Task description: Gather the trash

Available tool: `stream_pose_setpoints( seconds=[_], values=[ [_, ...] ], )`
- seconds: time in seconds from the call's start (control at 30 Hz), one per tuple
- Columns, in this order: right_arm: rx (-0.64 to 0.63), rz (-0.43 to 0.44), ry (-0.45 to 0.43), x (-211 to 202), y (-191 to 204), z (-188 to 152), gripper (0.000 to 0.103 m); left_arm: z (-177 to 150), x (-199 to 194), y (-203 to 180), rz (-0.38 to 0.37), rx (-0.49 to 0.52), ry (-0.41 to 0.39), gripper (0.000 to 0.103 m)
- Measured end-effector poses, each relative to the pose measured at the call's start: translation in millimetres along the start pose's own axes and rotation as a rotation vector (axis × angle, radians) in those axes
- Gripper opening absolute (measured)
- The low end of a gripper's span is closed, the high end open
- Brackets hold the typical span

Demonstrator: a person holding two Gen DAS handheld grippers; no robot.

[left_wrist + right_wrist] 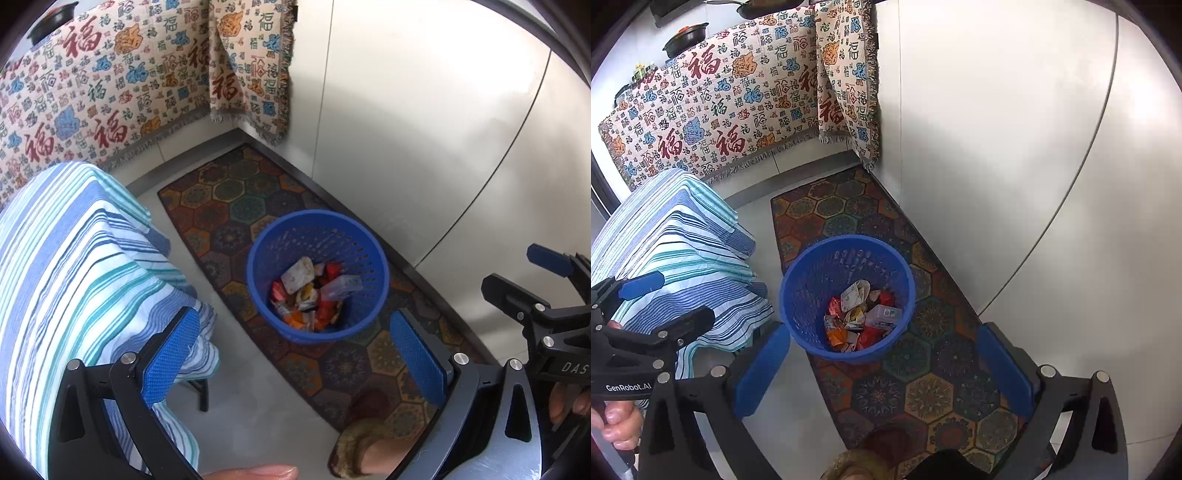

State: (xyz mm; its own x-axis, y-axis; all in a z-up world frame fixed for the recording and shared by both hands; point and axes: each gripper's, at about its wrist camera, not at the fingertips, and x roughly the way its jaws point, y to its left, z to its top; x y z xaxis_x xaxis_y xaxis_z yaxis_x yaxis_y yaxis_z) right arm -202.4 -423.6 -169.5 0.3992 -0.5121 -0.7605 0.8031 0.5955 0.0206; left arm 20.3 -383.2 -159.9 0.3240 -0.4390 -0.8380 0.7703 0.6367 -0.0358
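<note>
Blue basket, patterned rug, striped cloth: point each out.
blue basket (798, 317): right wrist view, inner left wall.
patterned rug (929, 397): right wrist view, bare hexagon near the basket.
striped cloth (74, 258): left wrist view, top of the drape.

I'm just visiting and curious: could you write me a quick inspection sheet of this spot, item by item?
Surface: patterned rug on pale floor.
Job's things: blue basket stands on the rug, holding wrappers and a clear plastic box.
Clutter: nothing seen loose on the floor.
Grippers: left gripper and right gripper both open, empty, above the basket.
Cables: nothing seen.
Surroundings: striped cloth over furniture, patterned blanket hanging behind, white cabinet panels.
</note>
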Motion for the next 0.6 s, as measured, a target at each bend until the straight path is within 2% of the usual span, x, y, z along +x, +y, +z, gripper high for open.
stream_pose_setpoints(
  seconds=[0.6],
  values=[
    [0.000, 0.001, 0.002, 0.5, -0.6, -0.8, 0.103, -1.5, 0.2, 2.5, 0.002, 0.008, 0.001, 0.102]
  ],
)
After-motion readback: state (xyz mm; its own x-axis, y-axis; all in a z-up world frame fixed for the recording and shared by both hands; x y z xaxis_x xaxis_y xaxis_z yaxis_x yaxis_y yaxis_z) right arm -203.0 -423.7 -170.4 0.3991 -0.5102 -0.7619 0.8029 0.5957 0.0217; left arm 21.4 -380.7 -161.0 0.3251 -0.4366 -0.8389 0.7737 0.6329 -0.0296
